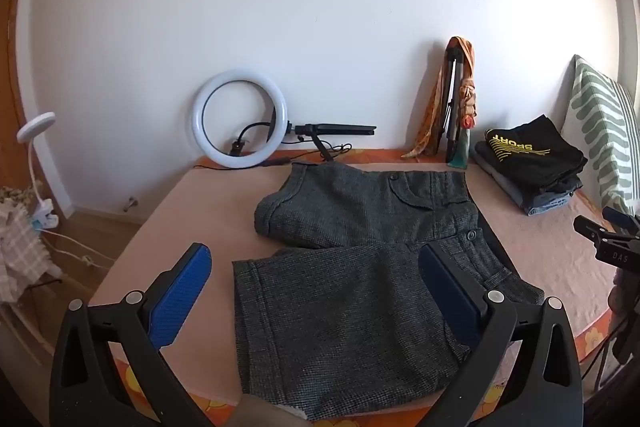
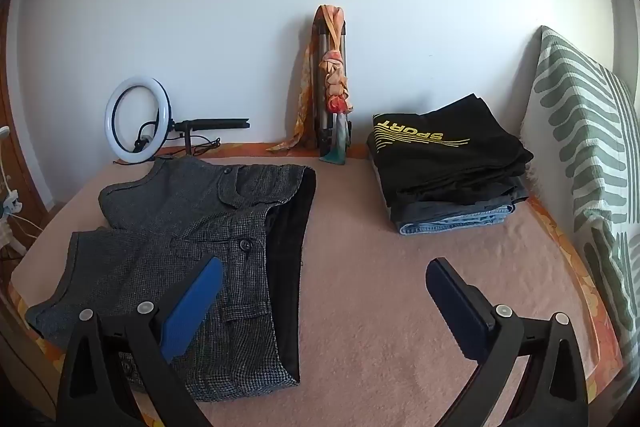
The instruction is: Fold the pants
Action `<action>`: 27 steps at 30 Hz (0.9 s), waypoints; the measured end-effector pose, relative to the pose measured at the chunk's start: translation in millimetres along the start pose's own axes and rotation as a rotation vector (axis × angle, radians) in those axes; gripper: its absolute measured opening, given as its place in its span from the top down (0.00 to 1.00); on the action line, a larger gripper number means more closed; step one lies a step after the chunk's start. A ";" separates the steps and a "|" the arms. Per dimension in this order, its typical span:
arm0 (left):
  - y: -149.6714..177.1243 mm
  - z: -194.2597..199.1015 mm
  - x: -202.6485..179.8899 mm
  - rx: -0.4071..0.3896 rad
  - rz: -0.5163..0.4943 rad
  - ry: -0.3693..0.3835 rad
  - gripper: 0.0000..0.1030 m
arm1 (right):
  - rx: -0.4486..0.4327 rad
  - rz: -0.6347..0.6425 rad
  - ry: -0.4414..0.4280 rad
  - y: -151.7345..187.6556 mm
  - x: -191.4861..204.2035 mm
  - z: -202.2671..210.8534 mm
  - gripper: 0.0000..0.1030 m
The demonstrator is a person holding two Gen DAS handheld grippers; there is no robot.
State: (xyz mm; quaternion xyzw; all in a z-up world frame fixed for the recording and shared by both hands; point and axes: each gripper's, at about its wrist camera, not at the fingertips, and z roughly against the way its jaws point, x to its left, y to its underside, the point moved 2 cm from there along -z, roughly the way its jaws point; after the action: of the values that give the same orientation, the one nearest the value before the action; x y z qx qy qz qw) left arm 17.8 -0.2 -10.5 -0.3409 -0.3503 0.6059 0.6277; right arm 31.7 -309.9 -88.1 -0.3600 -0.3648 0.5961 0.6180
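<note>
Yellow "SPORT", upside down to me, on black folded garment [image 2: 448,151] topping the stack. "DAS" on black clamp [image 1: 614,247].

Dark grey, finely checked woven short pants [image 1: 352,251] [image 2: 188,251], spread flat and unfolded on the bed, toward its left side. Waistband with black lining faces the bed's right side; both legs extend toward the left edge. Buttoned flap pockets face upward. The near leg reaches the bed's front edge.

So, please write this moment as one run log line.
left gripper: open, empty | right gripper: open, empty | grey shorts: flat, unfolded
</note>
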 end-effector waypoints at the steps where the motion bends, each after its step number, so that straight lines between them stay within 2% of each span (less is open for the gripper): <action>1: -0.1 -0.4 0.2 0.000 0.001 0.000 0.00 | 0.000 0.000 0.001 0.1 0.1 -0.1 0.00; 4: -0.6 -1.8 -2.9 0.001 -0.013 -0.007 0.00 | 0.002 0.006 0.000 0.5 1.5 -1.7 0.00; 11: -9.8 -4.2 -6.3 0.009 -0.004 -0.001 0.00 | -0.006 0.022 0.009 -21.5 3.9 13.2 0.00; 18: -7.2 3.9 -4.4 -0.025 -0.003 -0.001 0.00 | -0.014 0.017 0.007 -13.8 4.1 5.8 0.00; 27: -8.7 3.7 -6.4 -0.032 -0.009 0.006 0.00 | -0.025 0.019 0.007 -13.3 3.9 7.2 0.00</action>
State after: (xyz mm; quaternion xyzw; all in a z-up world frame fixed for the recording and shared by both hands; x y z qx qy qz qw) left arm 19.0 -6.9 -1.2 -0.3510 -0.3596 0.5964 0.6259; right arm 31.7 -306.4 -72.9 -0.3733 -0.3665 0.5960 0.6092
